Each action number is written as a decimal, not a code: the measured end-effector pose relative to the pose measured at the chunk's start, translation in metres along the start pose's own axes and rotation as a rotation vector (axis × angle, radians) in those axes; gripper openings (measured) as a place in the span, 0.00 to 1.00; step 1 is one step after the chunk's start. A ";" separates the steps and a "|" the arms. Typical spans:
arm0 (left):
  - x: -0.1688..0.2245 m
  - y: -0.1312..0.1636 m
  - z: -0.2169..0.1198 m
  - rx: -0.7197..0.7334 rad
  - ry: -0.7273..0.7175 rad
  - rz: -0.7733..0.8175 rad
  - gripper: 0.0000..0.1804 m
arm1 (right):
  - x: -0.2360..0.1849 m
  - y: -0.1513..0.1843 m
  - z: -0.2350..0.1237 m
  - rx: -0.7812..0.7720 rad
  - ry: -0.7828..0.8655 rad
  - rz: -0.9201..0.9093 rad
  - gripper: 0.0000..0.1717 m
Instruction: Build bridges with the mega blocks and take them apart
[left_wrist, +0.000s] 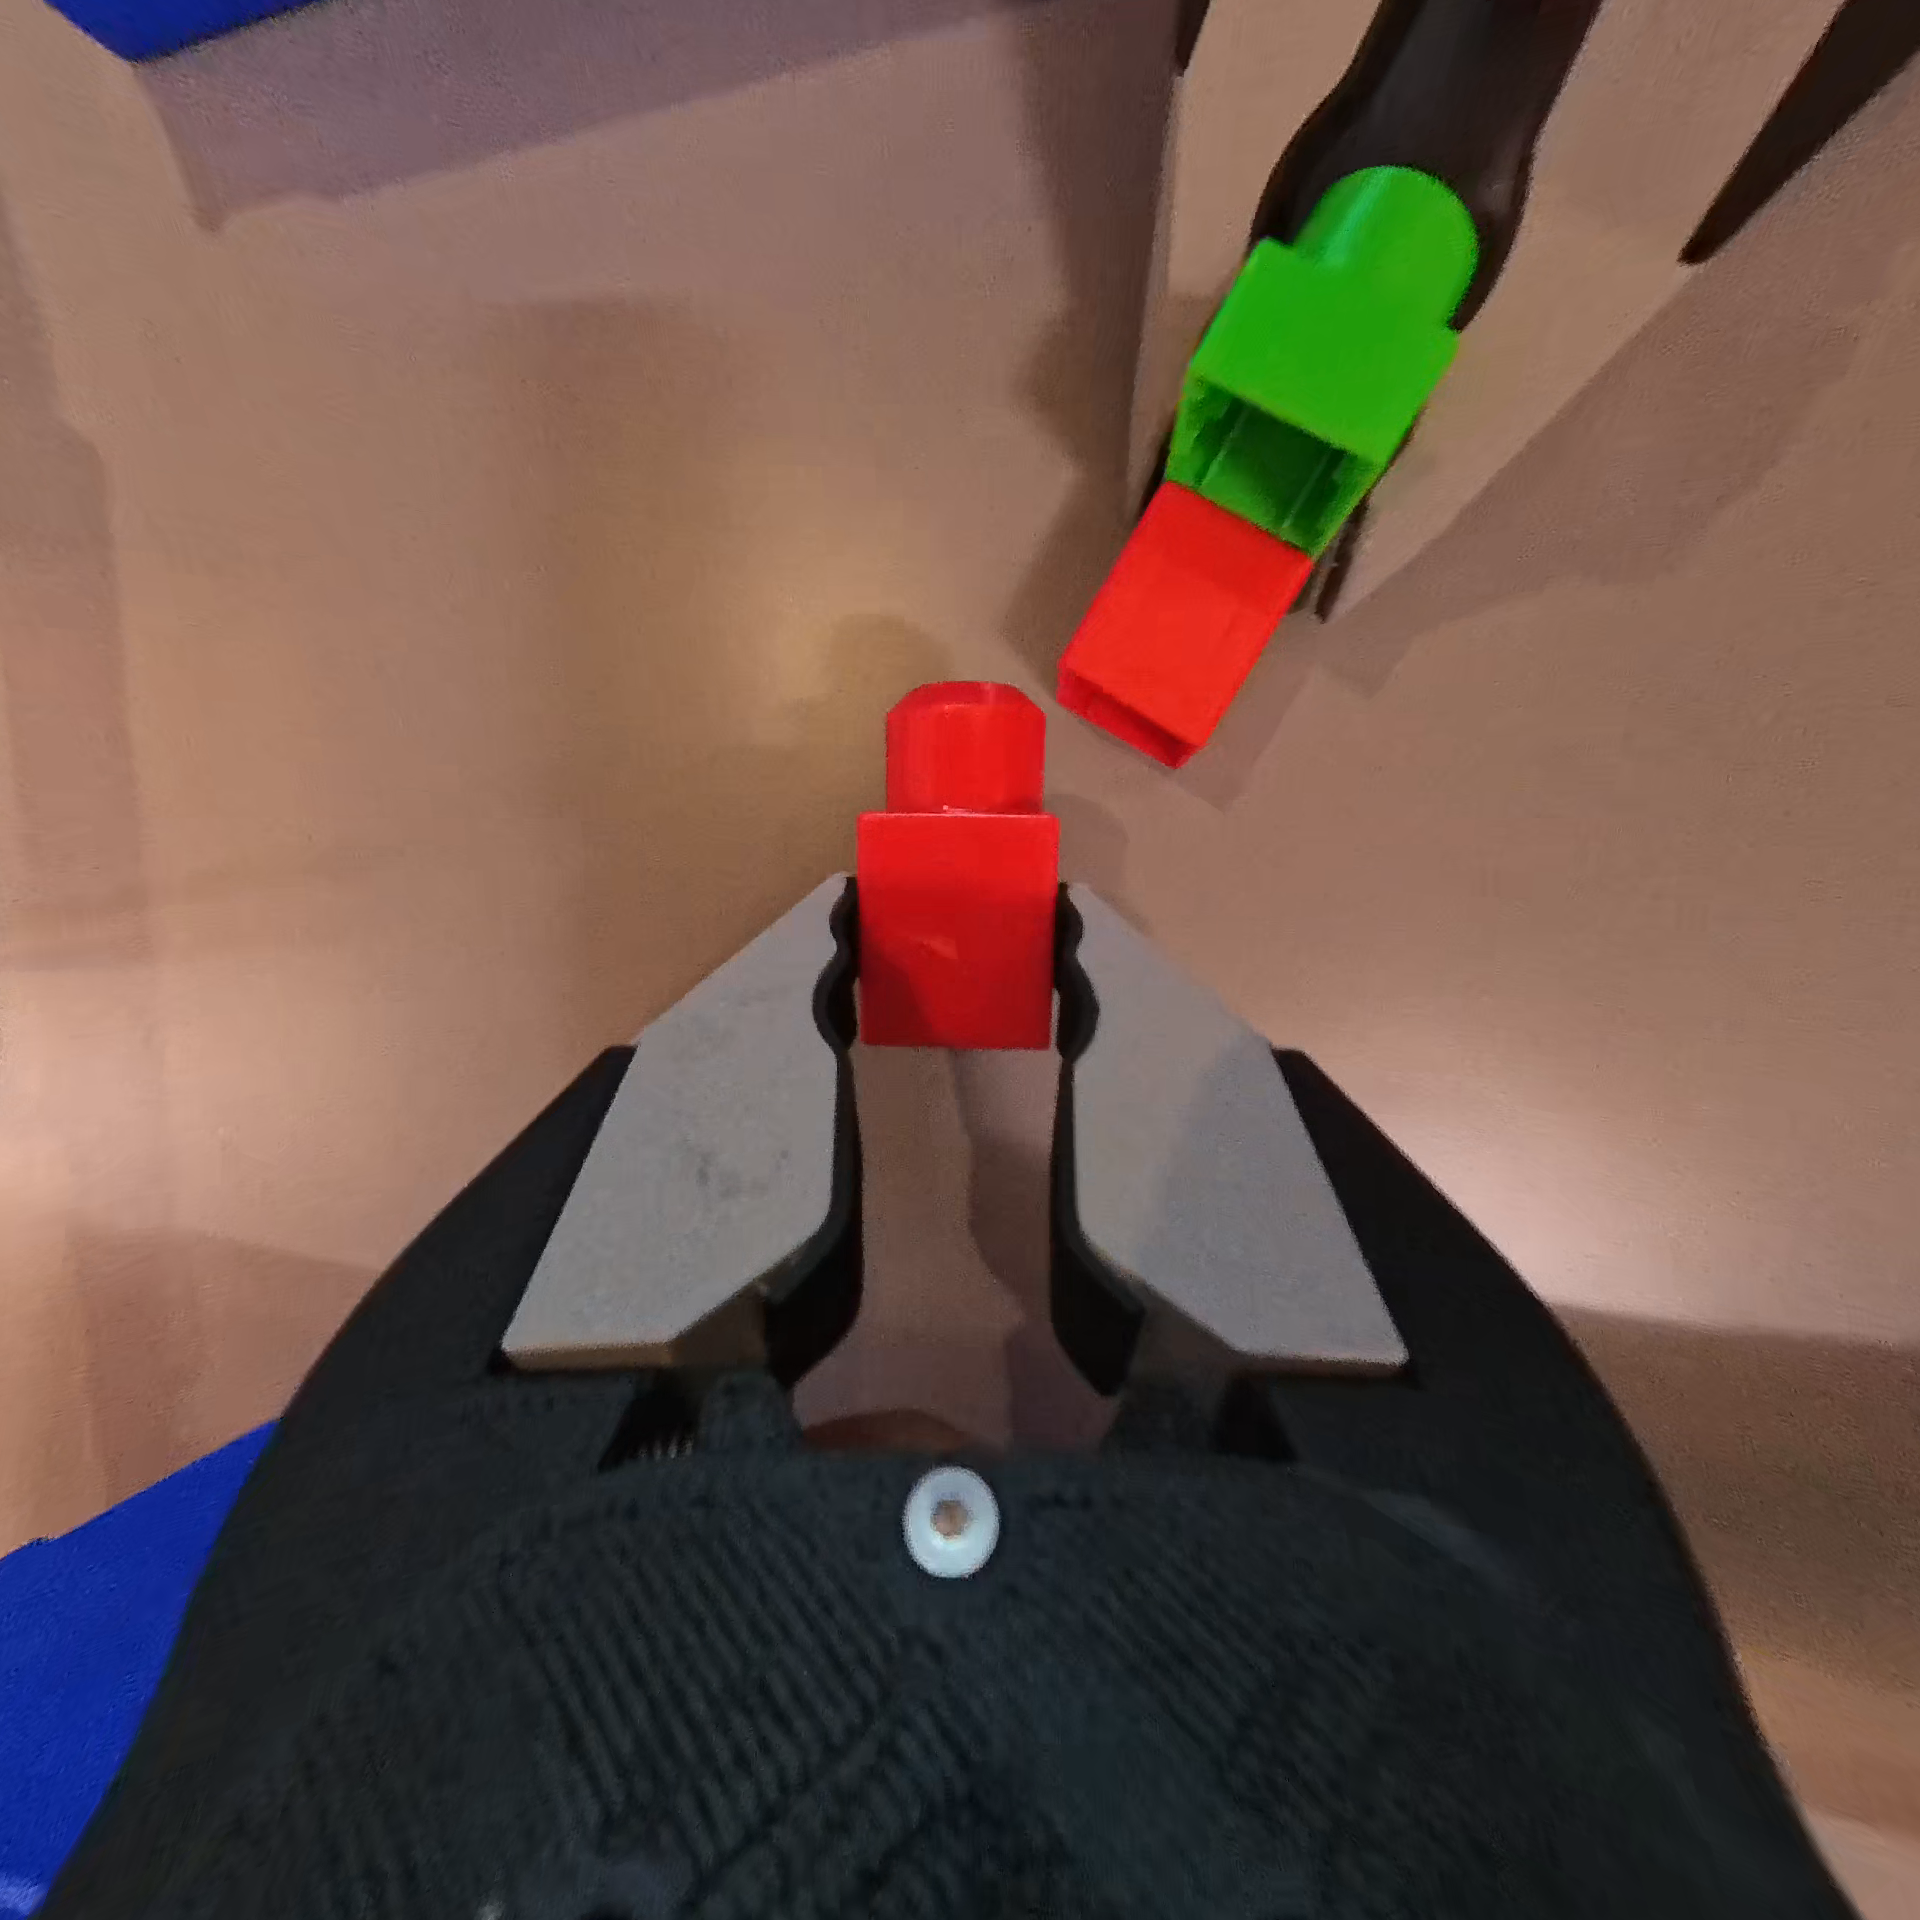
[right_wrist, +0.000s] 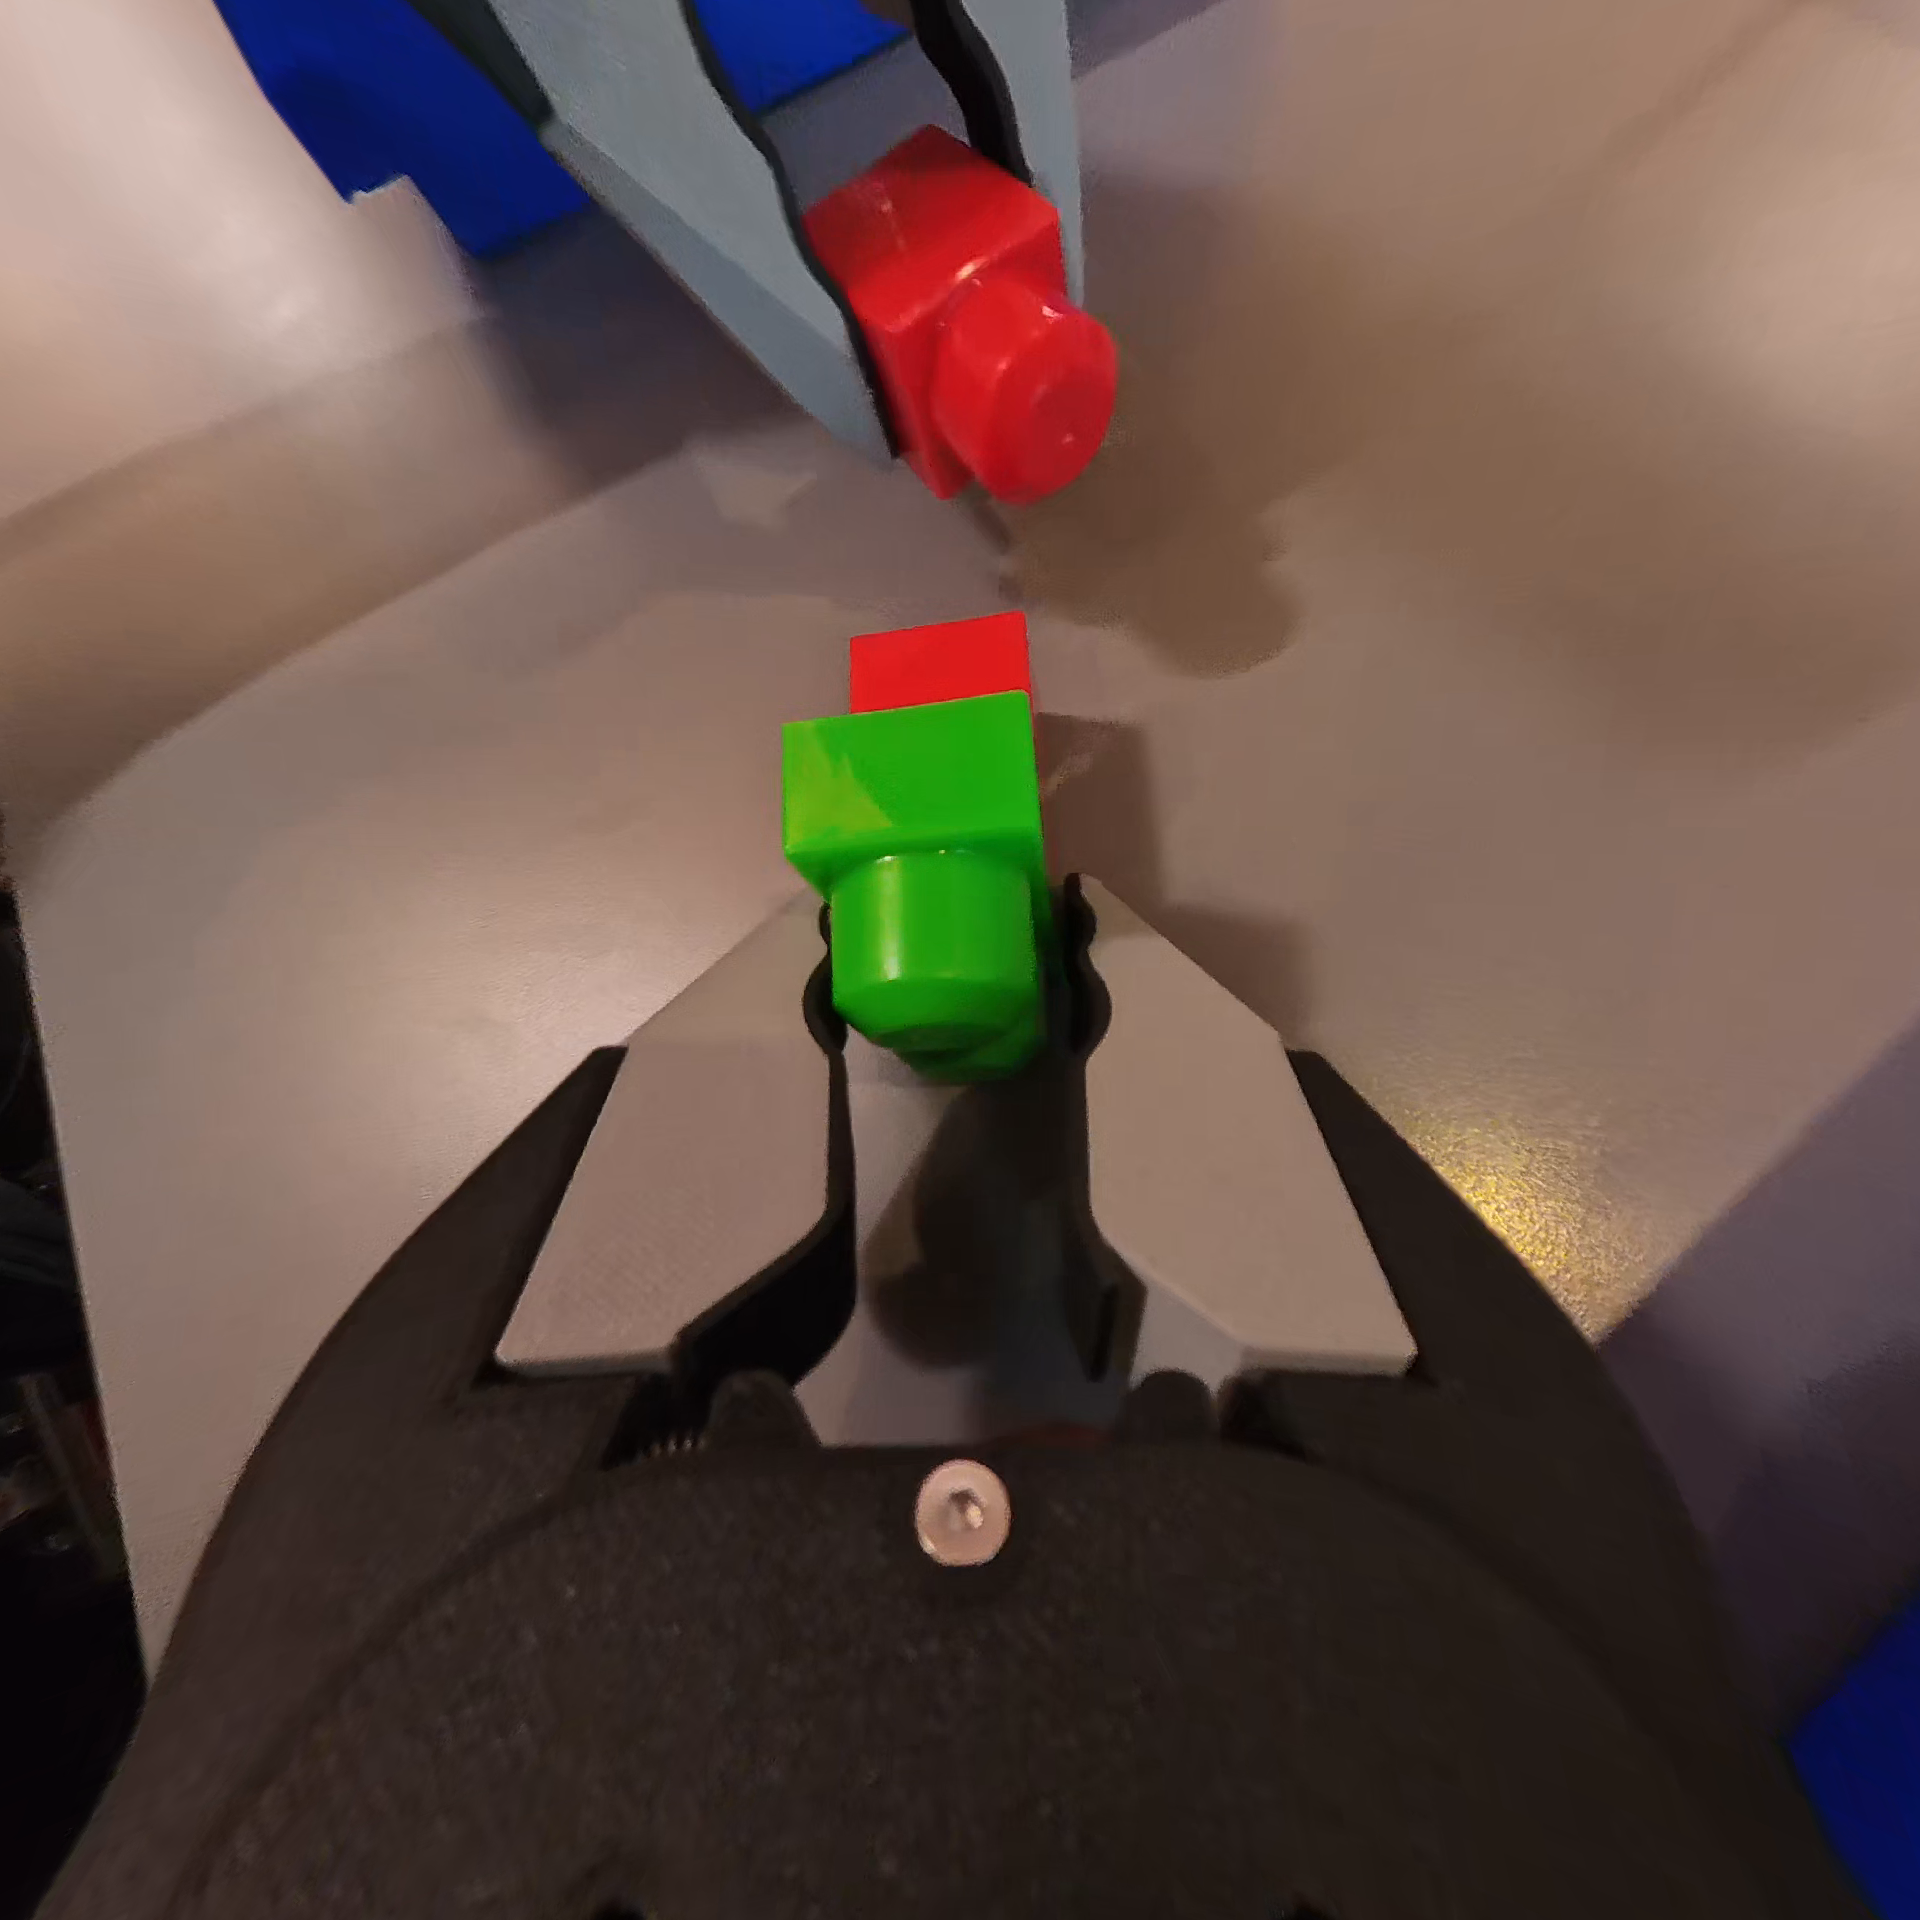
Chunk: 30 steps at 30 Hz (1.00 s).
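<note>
Left wrist view showed a single red block (left_wrist: 956, 925) pinched by its body between the pads of the left gripper (left_wrist: 956, 956), its stud pointing forward along the fingers. Ahead and to the right, near but apart, hung the open underside of a second red block (left_wrist: 1184, 623) joined to a green block (left_wrist: 1320, 343), their long axis slanting down toward that stud. Right wrist view showed the right gripper (right_wrist: 951, 977) closed on the green block's stud end, all of it above the tabletop (left_wrist: 416, 727); mating them would probably need the two axes brought into line.
</note>
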<state>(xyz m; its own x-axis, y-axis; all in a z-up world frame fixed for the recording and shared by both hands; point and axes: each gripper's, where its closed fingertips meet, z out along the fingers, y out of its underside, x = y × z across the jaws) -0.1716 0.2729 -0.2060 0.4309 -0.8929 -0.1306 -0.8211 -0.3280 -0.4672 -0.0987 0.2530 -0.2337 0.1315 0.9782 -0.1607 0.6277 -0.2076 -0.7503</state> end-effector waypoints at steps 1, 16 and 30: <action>0.003 -0.005 -0.003 0.022 0.006 0.019 0.19 | 0.001 0.000 0.000 -0.001 0.011 -0.005 0.21; 0.078 -0.035 -0.028 0.105 0.165 0.176 0.19 | -0.040 -0.008 -0.042 0.010 -0.238 -0.254 0.19; 0.093 -0.046 -0.031 0.162 0.141 0.107 0.19 | -0.055 -0.015 -0.029 -0.081 -0.147 -0.442 0.19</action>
<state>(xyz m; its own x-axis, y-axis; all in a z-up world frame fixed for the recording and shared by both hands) -0.1052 0.1954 -0.1696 0.2782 -0.9581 -0.0686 -0.7836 -0.1851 -0.5931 -0.0932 0.2025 -0.1953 -0.2688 0.9607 0.0693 0.6576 0.2356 -0.7156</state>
